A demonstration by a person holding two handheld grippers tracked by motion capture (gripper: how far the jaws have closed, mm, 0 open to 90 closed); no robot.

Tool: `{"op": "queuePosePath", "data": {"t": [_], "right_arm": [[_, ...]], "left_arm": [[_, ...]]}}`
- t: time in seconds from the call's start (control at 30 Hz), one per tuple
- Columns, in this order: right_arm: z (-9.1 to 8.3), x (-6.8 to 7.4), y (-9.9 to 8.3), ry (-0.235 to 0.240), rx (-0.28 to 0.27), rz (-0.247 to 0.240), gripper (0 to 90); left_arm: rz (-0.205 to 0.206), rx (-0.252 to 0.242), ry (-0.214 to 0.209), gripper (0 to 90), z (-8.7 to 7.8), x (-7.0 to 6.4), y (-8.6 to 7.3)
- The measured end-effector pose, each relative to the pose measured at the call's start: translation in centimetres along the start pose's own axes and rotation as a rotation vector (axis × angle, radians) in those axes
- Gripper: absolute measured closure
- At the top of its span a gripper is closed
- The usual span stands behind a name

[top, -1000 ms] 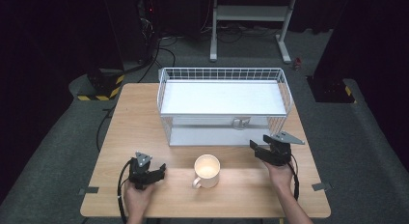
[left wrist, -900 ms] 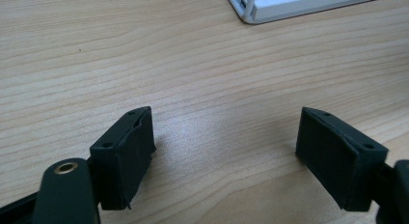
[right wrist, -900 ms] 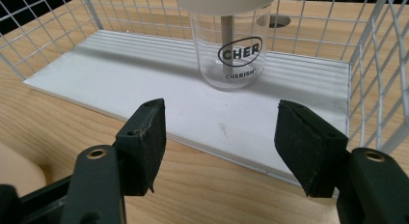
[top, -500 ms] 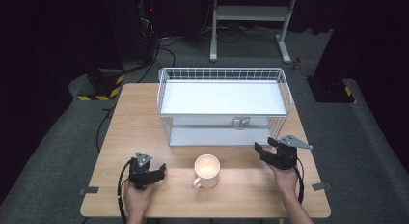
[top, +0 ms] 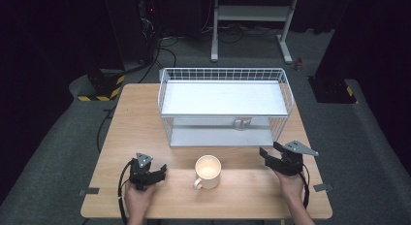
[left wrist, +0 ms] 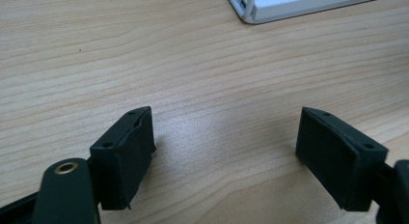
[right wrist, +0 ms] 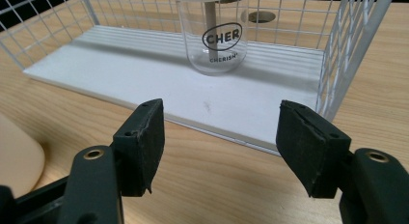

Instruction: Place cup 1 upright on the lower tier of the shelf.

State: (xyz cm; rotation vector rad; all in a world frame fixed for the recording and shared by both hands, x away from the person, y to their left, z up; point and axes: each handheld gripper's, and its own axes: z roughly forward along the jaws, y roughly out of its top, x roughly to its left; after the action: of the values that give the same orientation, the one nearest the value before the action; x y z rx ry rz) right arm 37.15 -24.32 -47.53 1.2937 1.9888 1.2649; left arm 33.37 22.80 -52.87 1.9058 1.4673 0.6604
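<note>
While the left gripper (top: 154,174) stays put, right gripper (top: 272,157) now lower beside the mug (top: 208,171), both sets of jaws apart.

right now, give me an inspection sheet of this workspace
surface: wooden table, bare wood around the things.
job's things: cream mug upright at the front middle, handle toward the front left; white wire rack behind it; clear glass upright on the rack's lower shelf.
clutter: nothing seen.
grippers: left gripper low over the table left of the mug, jaws open, nothing between them; right gripper right of the mug, jaws open, pointing at the rack's lower shelf.
cables: a black cable loops from the left gripper; more cables on the floor behind.
surroundings: grey floor, dark room, a white stand behind the table.
</note>
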Motion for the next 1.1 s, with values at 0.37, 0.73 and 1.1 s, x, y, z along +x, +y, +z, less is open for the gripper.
{"op": "queuePosePath", "data": {"t": [0.37,0.73,1.1], "right_arm": [[-0.9,-0.3,-1.1,-0.007,0.000,0.012,34.2],[-1.4,-0.5,-2.3,-0.019,0.010,0.009,33.6],[-1.9,-0.7,-4.1,-0.035,0.030,0.013,33.4]], "left_arm": [[0.000,0.000,0.000,21.4,0.0,0.0,0.0],[0.000,0.000,0.000,21.4,0.0,0.0,0.0],[0.000,0.000,0.000,21.4,0.0,0.0,0.0]]}}
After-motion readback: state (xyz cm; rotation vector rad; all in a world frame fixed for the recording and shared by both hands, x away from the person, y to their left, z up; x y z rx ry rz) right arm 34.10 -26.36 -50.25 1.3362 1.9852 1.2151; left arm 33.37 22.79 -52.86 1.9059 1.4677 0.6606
